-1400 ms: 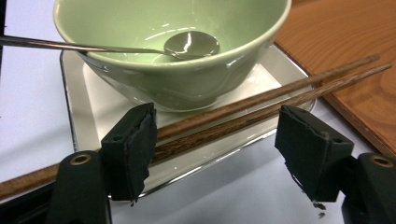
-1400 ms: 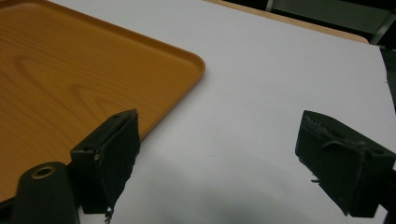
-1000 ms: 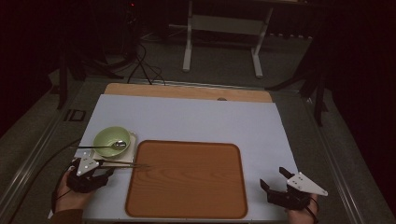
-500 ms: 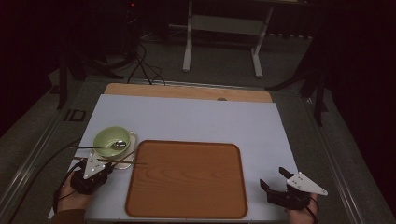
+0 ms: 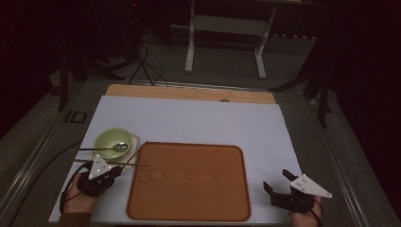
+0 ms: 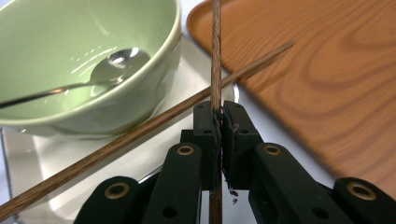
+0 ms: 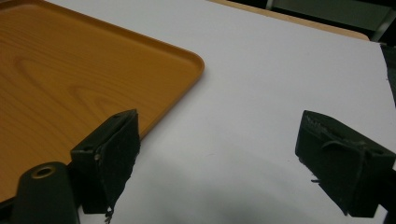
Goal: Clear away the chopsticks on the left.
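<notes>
Item: one wooden chopstick [image 6: 215, 56], clenched between the fingers [image 6: 205, 122] of the left gripper [image 6: 218, 112], whose fingers have just been closing on it; the stick runs on upward past the rim of the green bowl [image 6: 84, 28] toward the wooden tray [image 6: 327, 84]. Companion: second chopstick [image 6: 140, 133], loose, lying aslant across the pale saucer [image 6: 140, 158] under the bowl, its far tip on the tray edge, crossing under the held one. In the bowl: a metal spoon [image 6: 116, 58], handle resting over the rim. Right gripper [image 7: 215, 163]: fingers released and wide, nothing between them, resting over the white bench [image 7: 280, 70] just beside the tray's corner. Risks, as judged: the grip sits on a thin round stick, so the stick may roll or pivot in the pads when lifted; its long free end may sweep the loose chopstick off the saucer, or knock the bowl and tip the spoon out. Obscured: the held stick's near end is cut off at the bottom of the left gripper view; in the high view the left gripper [image 5: 100, 169] and both sticks are dim and small, and which one is held is hard to make out there.
</notes>
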The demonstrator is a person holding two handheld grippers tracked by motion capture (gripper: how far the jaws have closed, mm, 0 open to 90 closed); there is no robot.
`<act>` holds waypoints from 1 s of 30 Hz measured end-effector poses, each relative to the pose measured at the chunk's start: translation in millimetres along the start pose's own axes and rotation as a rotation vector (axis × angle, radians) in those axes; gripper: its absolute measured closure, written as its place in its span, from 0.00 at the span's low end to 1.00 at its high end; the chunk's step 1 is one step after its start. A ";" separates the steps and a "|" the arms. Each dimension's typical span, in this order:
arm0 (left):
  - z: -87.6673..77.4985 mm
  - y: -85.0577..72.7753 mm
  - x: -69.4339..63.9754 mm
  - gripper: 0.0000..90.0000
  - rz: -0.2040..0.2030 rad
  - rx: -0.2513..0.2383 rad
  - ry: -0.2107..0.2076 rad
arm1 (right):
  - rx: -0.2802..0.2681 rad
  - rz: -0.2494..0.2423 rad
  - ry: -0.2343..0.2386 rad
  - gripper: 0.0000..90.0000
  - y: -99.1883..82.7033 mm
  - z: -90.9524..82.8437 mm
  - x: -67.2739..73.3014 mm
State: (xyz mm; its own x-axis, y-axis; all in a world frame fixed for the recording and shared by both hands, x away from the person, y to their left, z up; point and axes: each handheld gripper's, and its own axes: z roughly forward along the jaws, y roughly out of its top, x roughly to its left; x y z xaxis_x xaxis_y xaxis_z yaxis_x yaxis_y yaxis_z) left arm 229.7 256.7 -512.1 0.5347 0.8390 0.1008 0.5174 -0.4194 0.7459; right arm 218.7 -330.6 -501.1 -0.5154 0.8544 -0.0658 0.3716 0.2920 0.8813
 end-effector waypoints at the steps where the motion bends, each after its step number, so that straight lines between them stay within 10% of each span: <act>1: -0.5 1.0 -0.9 0.95 -0.004 0.002 0.001 | 0.000 -0.001 0.000 0.15 0.0 -0.1 0.0; 30: -19.3 40.3 -38.1 0.95 -0.084 -0.032 -0.071 | -0.009 0.002 -0.012 0.15 0.0 -0.8 -0.4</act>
State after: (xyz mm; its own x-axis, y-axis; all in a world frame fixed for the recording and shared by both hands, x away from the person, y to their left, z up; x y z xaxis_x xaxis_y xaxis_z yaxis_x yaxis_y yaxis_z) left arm 217.2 214.5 -473.1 0.5373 0.8433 -0.0090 0.5410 -0.3364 0.7708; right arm 218.3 -331.2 -500.7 -0.5054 0.8601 -0.0700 0.3654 0.2867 0.8856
